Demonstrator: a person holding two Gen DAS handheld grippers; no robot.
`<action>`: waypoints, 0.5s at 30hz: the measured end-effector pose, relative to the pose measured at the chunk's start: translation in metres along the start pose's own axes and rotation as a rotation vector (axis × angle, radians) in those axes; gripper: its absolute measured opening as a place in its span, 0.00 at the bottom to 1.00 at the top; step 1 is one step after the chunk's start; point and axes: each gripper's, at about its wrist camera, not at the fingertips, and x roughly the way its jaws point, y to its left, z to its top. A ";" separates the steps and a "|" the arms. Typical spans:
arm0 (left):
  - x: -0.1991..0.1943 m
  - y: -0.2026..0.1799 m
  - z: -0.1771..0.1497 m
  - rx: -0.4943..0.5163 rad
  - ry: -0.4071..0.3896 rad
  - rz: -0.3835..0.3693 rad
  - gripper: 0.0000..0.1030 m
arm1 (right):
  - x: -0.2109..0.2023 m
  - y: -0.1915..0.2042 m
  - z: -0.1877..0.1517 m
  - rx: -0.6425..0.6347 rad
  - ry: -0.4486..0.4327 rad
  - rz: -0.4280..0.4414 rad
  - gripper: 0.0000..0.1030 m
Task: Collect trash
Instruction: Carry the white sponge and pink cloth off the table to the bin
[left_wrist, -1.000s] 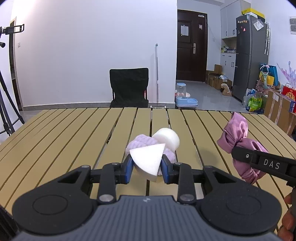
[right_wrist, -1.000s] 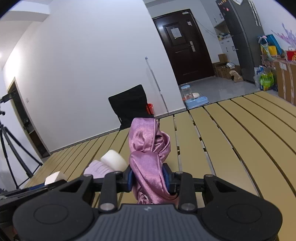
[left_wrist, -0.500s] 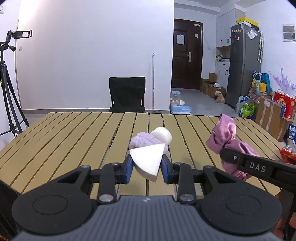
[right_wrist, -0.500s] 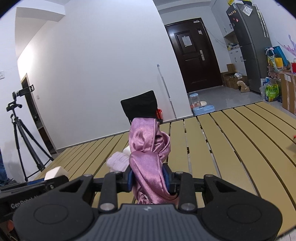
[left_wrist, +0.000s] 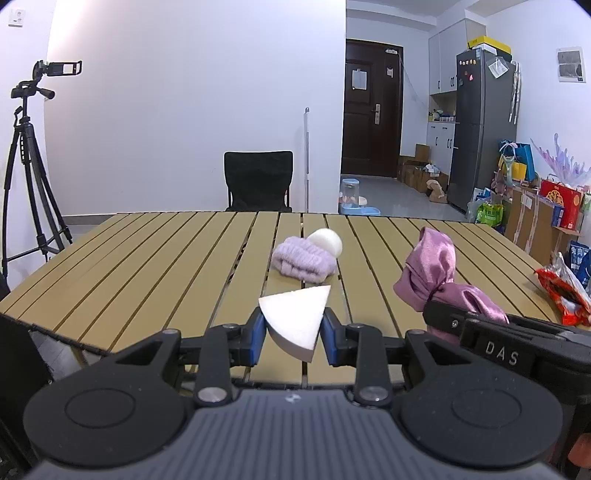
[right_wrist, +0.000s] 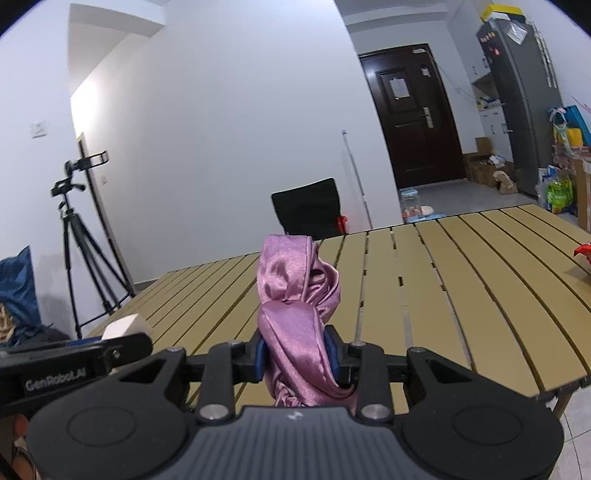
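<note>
Two grippers, both loaded, hang at the near edge of the slatted table (left_wrist: 147, 266). The left gripper (left_wrist: 293, 338) is clamped on a white foam wedge (left_wrist: 293, 323), its blue pads pinching the flat sides with the point jutting below the jaws. The right gripper (right_wrist: 295, 356) is squeezed tight around a knotted pink satin cloth (right_wrist: 295, 310), whose upper loop stands above the pads. Ahead of the left tool lie a lilac knitted bundle (left_wrist: 303, 260) and a pale foam piece (left_wrist: 327, 240) touching it; a red wrapper (left_wrist: 561, 291) sits off beyond the right tool. No bin shows in either view. Carrying well likely means keeping both grips firm, holding the wedge level so it cannot pivot, and minding the cloth's loose tail.
</note>
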 end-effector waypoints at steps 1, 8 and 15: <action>-0.004 0.000 -0.003 0.001 0.001 0.003 0.31 | -0.004 0.003 -0.003 -0.009 0.001 0.004 0.29; -0.028 0.003 -0.028 0.019 0.025 0.008 0.31 | -0.027 0.026 -0.032 -0.059 0.043 0.016 0.29; -0.043 0.009 -0.060 0.019 0.068 0.012 0.31 | -0.045 0.049 -0.070 -0.116 0.111 0.028 0.29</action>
